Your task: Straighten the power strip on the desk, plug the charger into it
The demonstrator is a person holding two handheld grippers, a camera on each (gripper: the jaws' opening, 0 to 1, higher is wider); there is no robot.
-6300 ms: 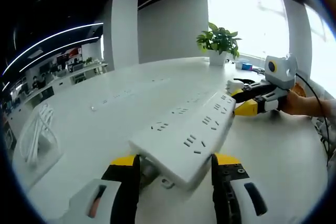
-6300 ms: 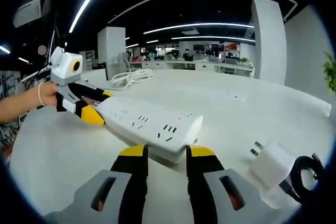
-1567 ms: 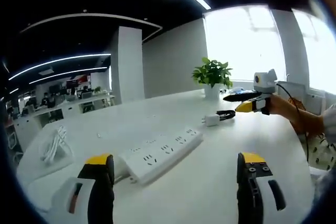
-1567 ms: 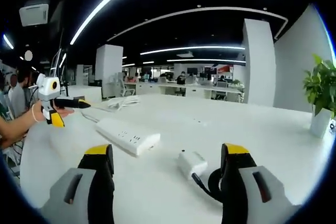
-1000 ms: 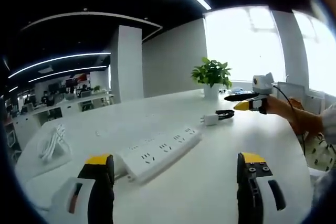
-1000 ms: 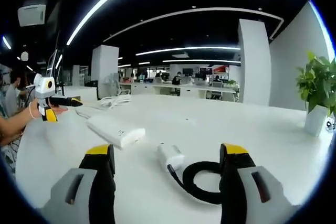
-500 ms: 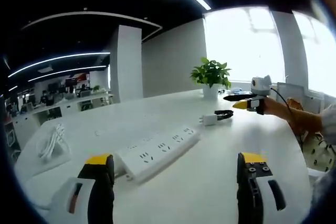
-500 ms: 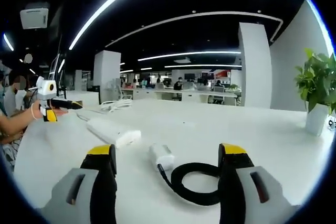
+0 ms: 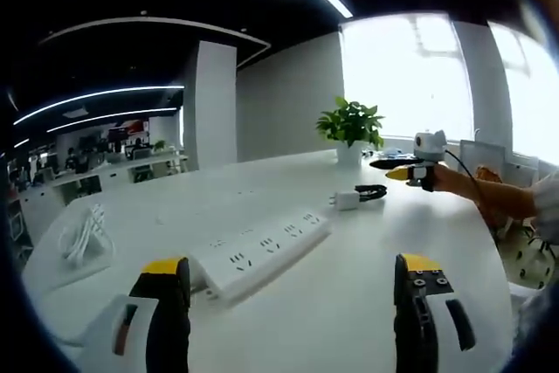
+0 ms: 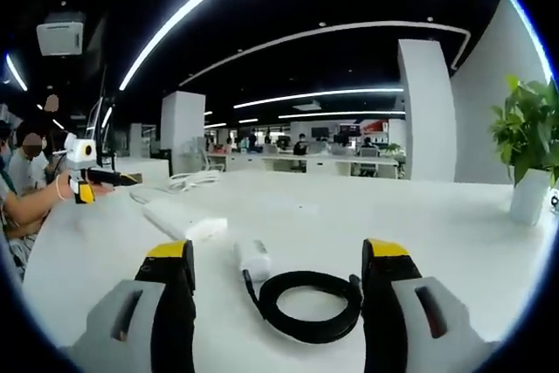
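While the white power strip (image 9: 262,253) is lying flat on the white desk (image 9: 349,286), running away from the left gripper (image 9: 288,303) toward the white charger (image 9: 346,199), that charger (image 10: 254,259) is resting on the desk between the strip (image 10: 181,218) and its coiled black cable (image 10: 306,303), apart from the strip and unplugged. Both grippers are hovering over the desk with jaws spread wide and holding nothing, the right gripper (image 10: 275,290) straddling the charger and cable in its own view. Farther out, a potted plant (image 9: 351,128) is standing near the window, a bundle of white cord (image 9: 83,238) is sitting at the far side, and a person's hand (image 10: 65,187) is holding the left gripper in the right gripper view.
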